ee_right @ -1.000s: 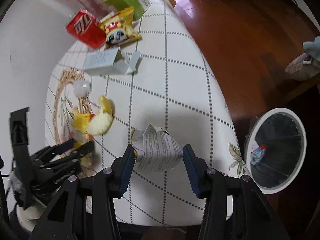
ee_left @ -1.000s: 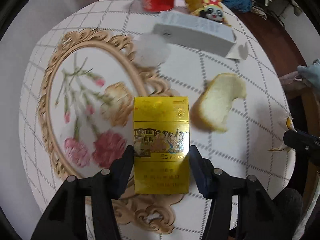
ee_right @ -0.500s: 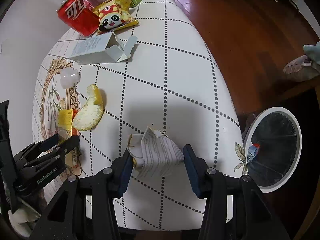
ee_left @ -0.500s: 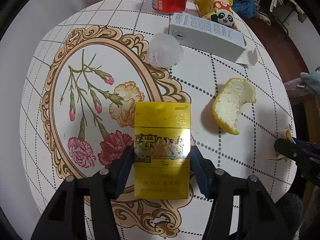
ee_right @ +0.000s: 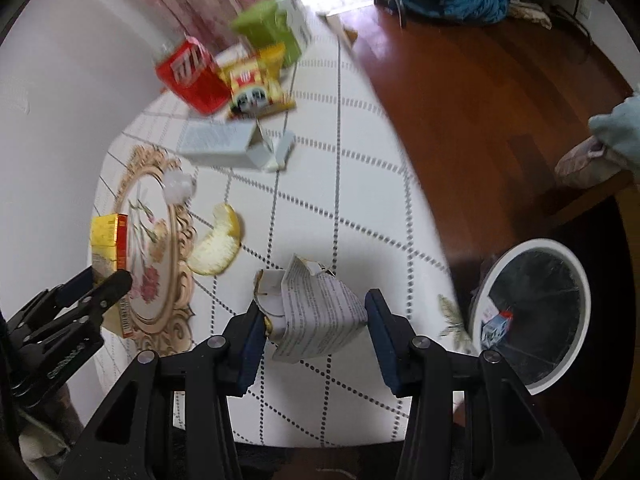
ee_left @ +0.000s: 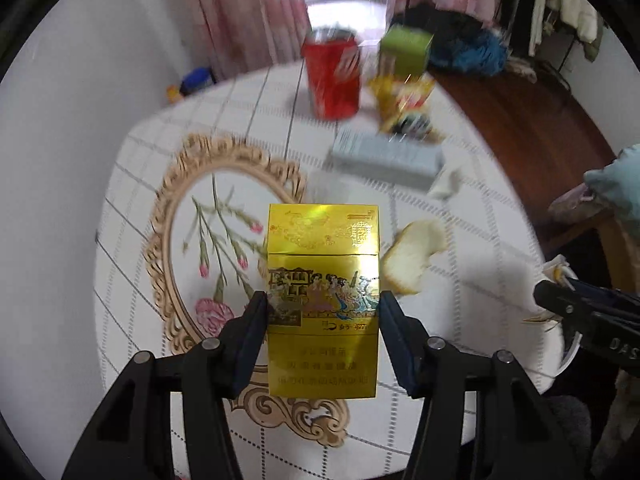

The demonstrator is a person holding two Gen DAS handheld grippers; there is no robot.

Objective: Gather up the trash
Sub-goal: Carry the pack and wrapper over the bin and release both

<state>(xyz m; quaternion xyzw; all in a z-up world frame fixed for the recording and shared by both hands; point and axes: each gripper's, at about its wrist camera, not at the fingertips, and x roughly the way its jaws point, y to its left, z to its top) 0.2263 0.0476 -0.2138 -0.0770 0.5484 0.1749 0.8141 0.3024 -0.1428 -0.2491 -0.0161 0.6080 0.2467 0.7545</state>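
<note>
So the left gripper (ee_left: 322, 316) has both pads squeezed flat against the sides of a shiny gold cigarette pack (ee_left: 322, 300), a stiff foil-printed box held upright above the table (ee_left: 488, 216). The right gripper (ee_right: 314, 322) is pinched on a crumpled white paper box (ee_right: 316, 312), printed with small text, dented and torn open at the top, also clear of the tabletop.

The table is round, covered in a smooth white cloth with a dotted diamond grid and an ornate tan oval frame (ee_left: 176, 216) with pink carnations inside.

Still lying on it, one of each:
- a curved piece of orange peel (ee_right: 218, 246), pale pithy side up
- a small crinkly clear plastic wad (ee_right: 179, 188)
- a long grey-white carton (ee_right: 224, 146) with its end flap open
- a red soda can (ee_left: 332, 74), glossy metal
- a yellow snack bag (ee_right: 256, 84) with a panda face
- a green cardboard box (ee_right: 272, 32)

On the dark wood floor beside the table sits a round white-rimmed bin (ee_right: 532, 316) lined with a black bag, one small carton (ee_right: 496, 326) in it.
</note>
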